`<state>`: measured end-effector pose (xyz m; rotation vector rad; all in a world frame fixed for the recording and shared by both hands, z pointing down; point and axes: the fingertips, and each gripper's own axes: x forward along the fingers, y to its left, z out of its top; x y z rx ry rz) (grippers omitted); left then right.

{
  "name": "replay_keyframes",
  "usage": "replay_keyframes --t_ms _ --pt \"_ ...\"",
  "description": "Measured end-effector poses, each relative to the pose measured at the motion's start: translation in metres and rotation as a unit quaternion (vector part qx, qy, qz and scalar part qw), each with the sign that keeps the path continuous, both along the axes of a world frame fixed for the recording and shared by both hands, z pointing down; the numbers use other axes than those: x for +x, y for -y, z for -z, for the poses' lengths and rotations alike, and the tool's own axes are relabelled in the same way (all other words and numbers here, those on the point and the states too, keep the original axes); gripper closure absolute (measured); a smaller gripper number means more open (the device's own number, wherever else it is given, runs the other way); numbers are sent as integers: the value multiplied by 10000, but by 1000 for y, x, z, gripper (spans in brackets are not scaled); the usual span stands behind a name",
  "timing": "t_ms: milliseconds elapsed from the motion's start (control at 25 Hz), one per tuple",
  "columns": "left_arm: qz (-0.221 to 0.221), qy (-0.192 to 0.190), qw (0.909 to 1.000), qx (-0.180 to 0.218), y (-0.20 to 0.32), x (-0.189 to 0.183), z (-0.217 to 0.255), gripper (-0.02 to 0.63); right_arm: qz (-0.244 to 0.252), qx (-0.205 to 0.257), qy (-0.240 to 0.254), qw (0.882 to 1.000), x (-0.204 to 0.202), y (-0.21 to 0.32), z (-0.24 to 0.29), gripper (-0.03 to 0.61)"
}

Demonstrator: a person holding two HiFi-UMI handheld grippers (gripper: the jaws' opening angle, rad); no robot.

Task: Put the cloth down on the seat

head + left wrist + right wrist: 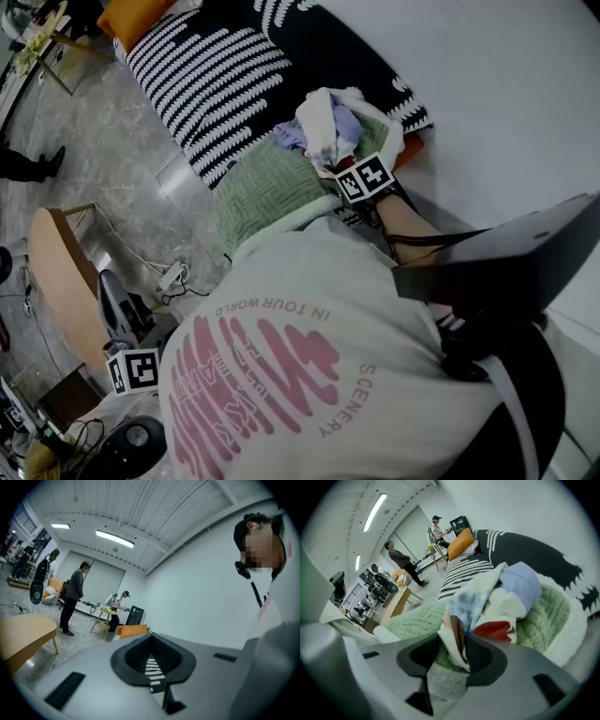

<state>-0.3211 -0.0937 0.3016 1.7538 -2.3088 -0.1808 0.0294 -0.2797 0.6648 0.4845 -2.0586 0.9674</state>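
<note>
The cloth (323, 127) is a crumpled bundle of white, pale blue and red fabric. It rests on a green knitted blanket (267, 192) that covers the seat (216, 66), which has a black and white striped cover. My right gripper (452, 644) is open at the cloth (487, 602). A fold hangs between its jaws against the right pad, with a gap at the left pad. In the head view only its marker cube (364, 178) shows, just below the bundle. My left gripper (151, 656) is shut and empty, held low at my left; its marker cube (134, 368) shows.
An orange cushion (131, 19) lies at the seat's far end. A white wall (525, 84) runs along the right of the seat. A wooden table (56, 272) and a power strip (172, 275) are on the floor at left. A person (72, 597) stands across the room.
</note>
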Motion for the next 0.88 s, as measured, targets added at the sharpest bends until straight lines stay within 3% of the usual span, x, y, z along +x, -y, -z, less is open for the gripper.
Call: replay_keyframes --t_ms 240,440,600,880 --pt "-115 3 9999 -89 3 1 -6 604 -256 185 80 9995 1 14 3 368" --pt "-287 24 9996 -11 -9 -4 -2 604 -554 910 -19 9943 0 16 21 319" --pt "-532 38 9984 181 -35 -12 11 604 -1268 1366 -49 9825 10 5 47 318" --pt "-670 56 9976 157 -85 -21 5 604 -2628 1515 246 9526 52 3 77 318"
